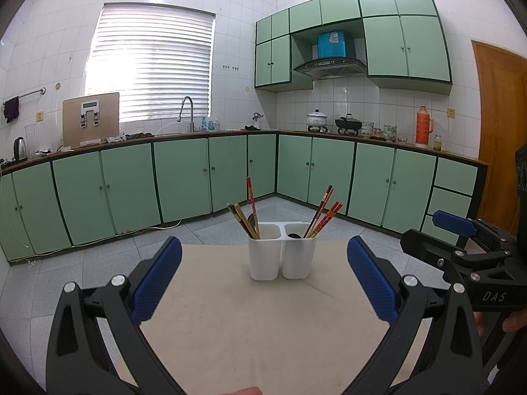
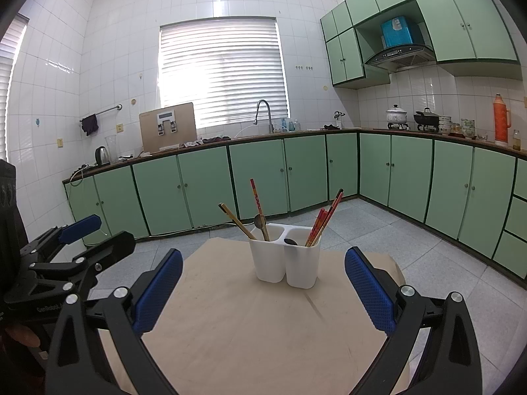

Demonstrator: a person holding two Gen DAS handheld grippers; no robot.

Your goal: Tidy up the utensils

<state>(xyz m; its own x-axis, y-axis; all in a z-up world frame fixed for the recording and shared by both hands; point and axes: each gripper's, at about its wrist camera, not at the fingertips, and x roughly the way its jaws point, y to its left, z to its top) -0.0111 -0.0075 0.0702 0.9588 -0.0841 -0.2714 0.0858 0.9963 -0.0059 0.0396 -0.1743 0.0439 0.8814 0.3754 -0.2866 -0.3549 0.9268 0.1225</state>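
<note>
Both tongs — left (image 1: pixel 263 279) and right (image 2: pixel 263 279) — gape wide and empty before the holder (image 1: pixel 280 251) of chopsticks (image 1: pixel 324 215) on the surface (image 1: pixel 257 329).

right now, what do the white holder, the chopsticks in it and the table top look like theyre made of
White holder: likely plastic, smooth matte walls with rounded moulded corners. Tan chopsticks: look like bare bamboo or wood, dull finish. Red chopsticks: seem lacquered or printed, core unclear. Table top: pale, matte, faintly creased, perhaps board or paper covering.
</note>
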